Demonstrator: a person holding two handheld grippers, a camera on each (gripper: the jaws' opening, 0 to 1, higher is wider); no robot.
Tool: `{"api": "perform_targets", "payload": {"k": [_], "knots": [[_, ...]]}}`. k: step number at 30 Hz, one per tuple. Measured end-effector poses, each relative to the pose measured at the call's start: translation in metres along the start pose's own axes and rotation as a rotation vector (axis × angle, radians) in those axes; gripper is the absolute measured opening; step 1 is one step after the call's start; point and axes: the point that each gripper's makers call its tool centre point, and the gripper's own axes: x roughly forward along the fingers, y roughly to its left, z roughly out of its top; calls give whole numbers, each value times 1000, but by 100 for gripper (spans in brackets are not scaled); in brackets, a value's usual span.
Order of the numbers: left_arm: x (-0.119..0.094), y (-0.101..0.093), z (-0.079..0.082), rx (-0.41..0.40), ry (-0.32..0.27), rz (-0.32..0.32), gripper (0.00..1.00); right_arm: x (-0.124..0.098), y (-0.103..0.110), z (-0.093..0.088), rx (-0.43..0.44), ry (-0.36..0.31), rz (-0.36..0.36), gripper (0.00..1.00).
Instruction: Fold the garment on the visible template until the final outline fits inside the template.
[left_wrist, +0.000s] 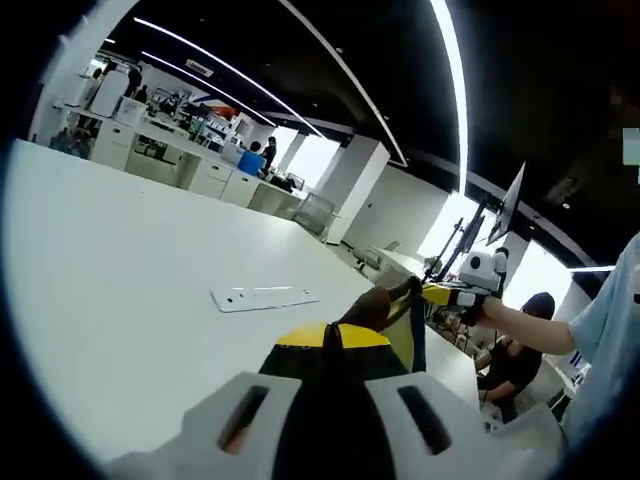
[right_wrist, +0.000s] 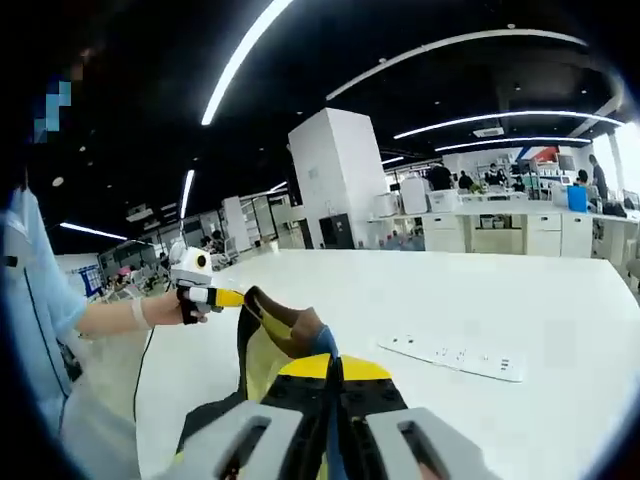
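So right now the garment (left_wrist: 375, 325) is up off the white table (left_wrist: 120, 280), stretched between the two grippers, dark fabric with yellow and a bit of brown showing. The left gripper (left_wrist: 335, 375) has its jaws pinched tight on one end of the cloth, and the right gripper (right_wrist: 335, 395) is closed on the other end the same way; you can see the cloth running from one to the other in both views. I'd guess this is the carry-over part of a fold, so the trick is keeping both ends level and the span taut so it lands flat instead of bunching. I can't make out the template from here, so lining up is a blind guess. Watch the white power strip (right_wrist: 455, 358) lying flat on the table just past the garment. Beyond the strip the table looks wide and bare, loads of room to swing.
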Motion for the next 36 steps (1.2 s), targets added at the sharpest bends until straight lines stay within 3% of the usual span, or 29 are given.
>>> {"api": "perform_targets", "payload": {"k": [6, 11, 17, 22, 24, 36], "knots": [[28, 40, -21, -27, 55, 47, 0, 40, -49, -39, 14, 89, -63, 0], [45, 76, -48, -43, 119, 134, 0, 71, -68, -64, 11, 146, -84, 0], [59, 96, -71, -82, 160, 202, 0, 98, -90, -93, -30, 252, -115, 0], [63, 107, -84, -86, 196, 238, 0, 109, -100, -107, 45, 287, -159, 0], [62, 110, -87, -100, 210, 261, 0, 111, -102, -112, 42, 291, -164, 0], [65, 107, -89, -30, 231, 250, 0, 111, -106, -118, 25, 324, -170, 0]]}}
